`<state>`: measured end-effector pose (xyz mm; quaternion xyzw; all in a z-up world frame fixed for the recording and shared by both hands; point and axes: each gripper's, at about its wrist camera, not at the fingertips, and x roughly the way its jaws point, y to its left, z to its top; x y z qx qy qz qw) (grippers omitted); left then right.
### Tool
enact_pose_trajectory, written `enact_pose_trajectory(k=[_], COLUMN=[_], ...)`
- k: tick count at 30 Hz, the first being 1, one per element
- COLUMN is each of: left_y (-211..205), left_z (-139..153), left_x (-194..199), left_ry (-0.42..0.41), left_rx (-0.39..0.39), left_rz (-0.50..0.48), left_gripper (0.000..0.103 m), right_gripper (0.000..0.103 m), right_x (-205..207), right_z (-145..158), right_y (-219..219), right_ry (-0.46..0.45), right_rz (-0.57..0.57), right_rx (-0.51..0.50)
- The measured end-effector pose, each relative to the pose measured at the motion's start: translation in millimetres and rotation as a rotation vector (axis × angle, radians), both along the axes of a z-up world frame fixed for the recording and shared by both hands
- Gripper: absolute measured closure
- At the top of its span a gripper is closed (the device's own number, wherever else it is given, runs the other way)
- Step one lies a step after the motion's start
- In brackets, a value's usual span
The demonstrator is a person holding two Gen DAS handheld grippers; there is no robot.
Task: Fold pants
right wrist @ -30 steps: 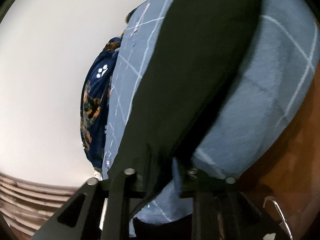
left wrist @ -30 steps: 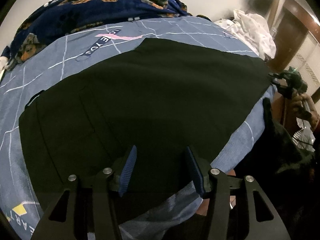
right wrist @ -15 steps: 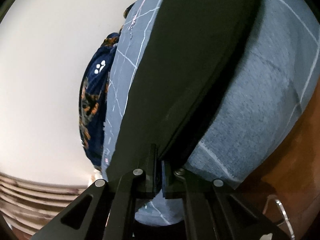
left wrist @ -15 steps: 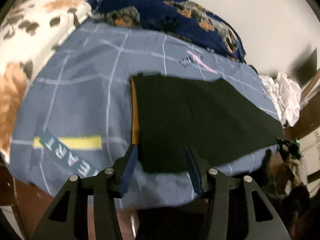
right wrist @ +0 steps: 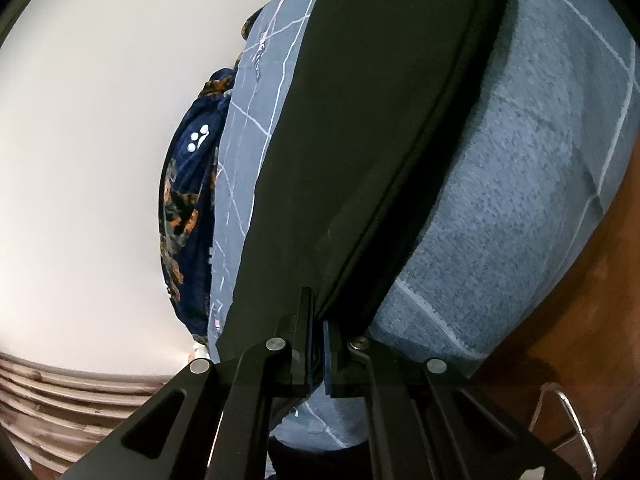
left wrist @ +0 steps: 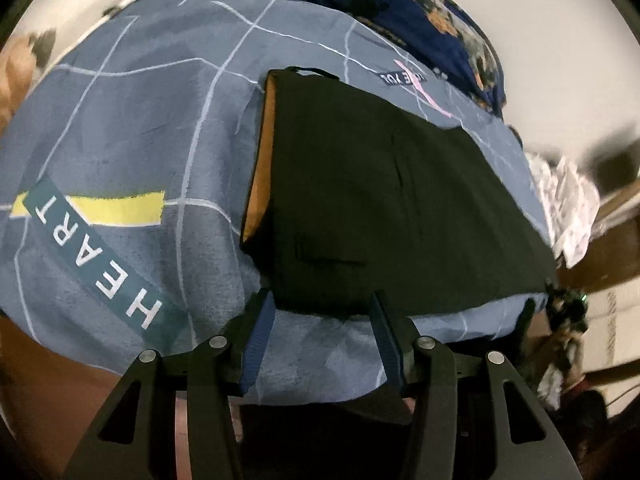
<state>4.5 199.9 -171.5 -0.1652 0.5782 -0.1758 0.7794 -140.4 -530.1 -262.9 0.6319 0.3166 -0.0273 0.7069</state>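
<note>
Black pants [left wrist: 384, 208] lie flat across a blue bedspread [left wrist: 132, 128], with an orange inner waistband [left wrist: 260, 176] showing at their left end. My left gripper [left wrist: 322, 312] is open and empty at the pants' near edge by the waist corner. My right gripper [right wrist: 318, 320] is shut on the hem end of the pants [right wrist: 360, 140] and holds it slightly off the bedspread [right wrist: 520, 184] at the bed's edge. The right gripper also shows far right in the left wrist view [left wrist: 566, 304].
A dark blue dog-print blanket [left wrist: 400, 12] lies along the far side by the white wall. A spotted white blanket [left wrist: 72, 4] is at far left. White clothes [left wrist: 568, 204] are heaped at right. Brown wood [right wrist: 592, 304] runs below the bed edge.
My left gripper has swung left from the pants' middle to the waist corner, still open. My right gripper has closed on the hem end and pulled it taut.
</note>
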Motion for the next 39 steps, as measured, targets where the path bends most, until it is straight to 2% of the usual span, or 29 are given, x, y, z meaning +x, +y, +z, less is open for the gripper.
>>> enact_pose_trajectory(k=[2, 3, 7, 10, 14, 16, 21, 22, 23, 27, 31, 33, 35, 36, 38, 39], left_y=[0.2, 0.4, 2.9, -6.6, -8.7, -13.9, -17.4, -15.6, -9.9, 7.7, 3.7, 0.3, 6.5, 9.8, 18.6, 20.9], left_z=[-0.7, -1.4, -3.8, 5.2, 30.1, 38.9, 13.1, 9.6, 3.4, -8.0, 1.6, 10.7, 12.7, 12.0, 7.3, 5.4], left_x=[0.9, 1.1, 1.8, 3.5, 13.1, 18.5, 23.0, 20.9, 18.1, 8.5, 10.0, 9.1, 10.7, 11.8, 11.9, 11.2], left_ry=[-0.008, -0.01, -0.014, -0.067, -0.16, -0.194, -0.129, -0.124, -0.101, -0.049, -0.05, -0.065, -0.028, -0.001, 0.062, 0.078], left_rx=[0.063, 0.089, 0.101, 0.156, 0.141, 0.152, 0.225, 0.246, 0.247, 0.188, 0.129, 0.148, 0.092, 0.065, 0.008, -0.011], left_rz=[0.009, 0.018, 0.06, 0.052, 0.091, 0.077, 0.059, 0.066, 0.083, 0.151, 0.114, 0.106, 0.114, 0.125, 0.163, 0.172], left_gripper=[0.08, 0.085, 0.089, 0.09, 0.092, 0.092, 0.093, 0.098, 0.099, 0.099, 0.099, 0.098, 0.095, 0.094, 0.076, 0.074], right_gripper=[0.1, 0.1, 0.1, 0.1, 0.1, 0.1, 0.1, 0.1, 0.1, 0.1, 0.1, 0.1, 0.1, 0.1, 0.1, 0.1], right_x=[-0.5, -0.2, -0.9, -0.7, -0.6, -1.0, -1.1, -0.9, -0.9, -0.4, -0.4, -0.1, 1.0, 0.9, 0.8, 0.9], right_z=[-1.0, -1.4, -2.0, -1.8, -1.9, -2.0, -1.5, -1.6, -1.5, -2.1, -4.2, -4.2, -3.9, -4.1, -4.5, -4.4], right_y=[-0.7, -0.6, -0.6, -0.6, -0.7, -0.4, 0.8, 0.8, 0.8, 1.1, 1.3, 1.4, 1.6, 1.4, 1.5, 1.6], right_ry=[-0.003, -0.003, -0.005, -0.006, -0.005, -0.008, -0.008, -0.009, -0.01, -0.018, -0.029, -0.028, -0.027, -0.028, -0.029, -0.029], right_rz=[-0.001, 0.0, -0.003, -0.004, -0.002, -0.005, -0.007, -0.007, -0.007, -0.007, -0.016, -0.015, -0.016, -0.015, -0.017, -0.017], right_rx=[0.004, 0.003, 0.009, 0.009, 0.008, 0.01, 0.015, 0.017, 0.017, 0.032, 0.06, 0.067, 0.069, 0.067, 0.071, 0.072])
